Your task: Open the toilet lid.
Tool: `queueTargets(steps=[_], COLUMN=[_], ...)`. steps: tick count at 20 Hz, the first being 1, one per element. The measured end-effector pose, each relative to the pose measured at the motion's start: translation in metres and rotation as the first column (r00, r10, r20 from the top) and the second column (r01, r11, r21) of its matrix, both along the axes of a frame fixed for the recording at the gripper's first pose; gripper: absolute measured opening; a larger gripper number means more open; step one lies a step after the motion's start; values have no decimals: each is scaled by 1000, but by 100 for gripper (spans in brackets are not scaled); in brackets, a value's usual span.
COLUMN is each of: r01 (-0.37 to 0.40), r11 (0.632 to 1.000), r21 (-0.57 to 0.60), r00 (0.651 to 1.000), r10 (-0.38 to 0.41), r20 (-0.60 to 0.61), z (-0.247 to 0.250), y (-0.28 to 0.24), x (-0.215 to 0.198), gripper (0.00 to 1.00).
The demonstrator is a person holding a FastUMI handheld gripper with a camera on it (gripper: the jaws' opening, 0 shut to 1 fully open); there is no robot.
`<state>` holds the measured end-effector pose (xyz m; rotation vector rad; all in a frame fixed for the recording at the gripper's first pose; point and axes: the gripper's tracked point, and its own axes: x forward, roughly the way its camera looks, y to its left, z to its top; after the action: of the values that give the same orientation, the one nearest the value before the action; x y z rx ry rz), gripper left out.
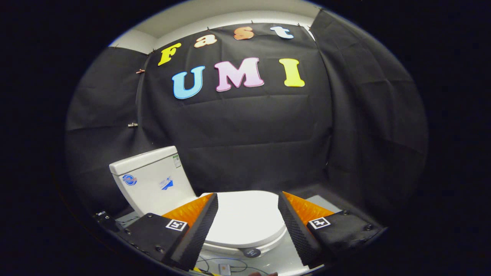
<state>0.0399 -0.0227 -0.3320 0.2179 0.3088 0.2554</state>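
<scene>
Nothing of the task looks done yet: the lid lies flat and closed on the toilet, its white top facing up, with the tank standing behind it to one side against the black cloth wall. The gripper hangs above the bowl with its fingers spread wide and holding nothing, and the lid shows in the gap between them, below and just ahead of the tips. Neither finger seems to touch the lid (the fisheye bends things here, so how far above it they ride is hard to judge). A small dark round thing sits at the lid's near edge, perhaps a pad or button; I cannot tell which. Beneath that, some cables run over the pale floor by the base. What is left, then, is the whole job: bring a finger down to the lid's front rim, catch it under the lip or pinch the edge between both fingers, and swing it up and back toward the tank until it stands open. The rim looks thin and smooth, so the hold will likely need care to keep from slipping.
</scene>
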Motion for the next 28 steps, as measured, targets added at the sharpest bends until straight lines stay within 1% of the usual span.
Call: queueTargets(steps=[1,3,6,8,10,12,13,15,17,18,20,21,22,23,24,25,26,27,28], r01=[-10,-2,49,97,152,210,237,268,291,297,302,306,314,319,322,317,319,324,319], r11=[999,993,966,936,903,861,841,812,787,774,773,773,769,766,762,764,786,784,787], r21=[43,117,254,338,401,462,487,518,544,559,558,555,556,557,562,561,530,530,529], r00=[999,993,965,934,889,840,816,775,747,741,729,721,714,702,694,688,673,672,673], r10=[12,16,20,32,53,83,100,138,168,182,190,192,195,203,213,221,206,203,205], r20=[-36,-120,-260,-356,-456,-536,-570,-617,-644,-647,-657,-665,-673,-682,-687,-691,-710,-712,-711], z=[-13,-43,-88,-118,-150,-177,-187,-209,-217,-219,-227,-233,-237,-240,-243,-248,-253,-255,-254], y=[1,-4,-16,-18,-22,-25,-23,-17,-10,-5,-2,0,2,4,8,13,9,12,13], x=[-1,0,-2,-3,-9,-16,-21,-27,-26,-23,-21,-19,-17,-17,-17,-20,-23,-19,-15], gripper=[99,99,99,99,99,99,99,98,99,99,96,81,78,70,66,65,51,37,32])
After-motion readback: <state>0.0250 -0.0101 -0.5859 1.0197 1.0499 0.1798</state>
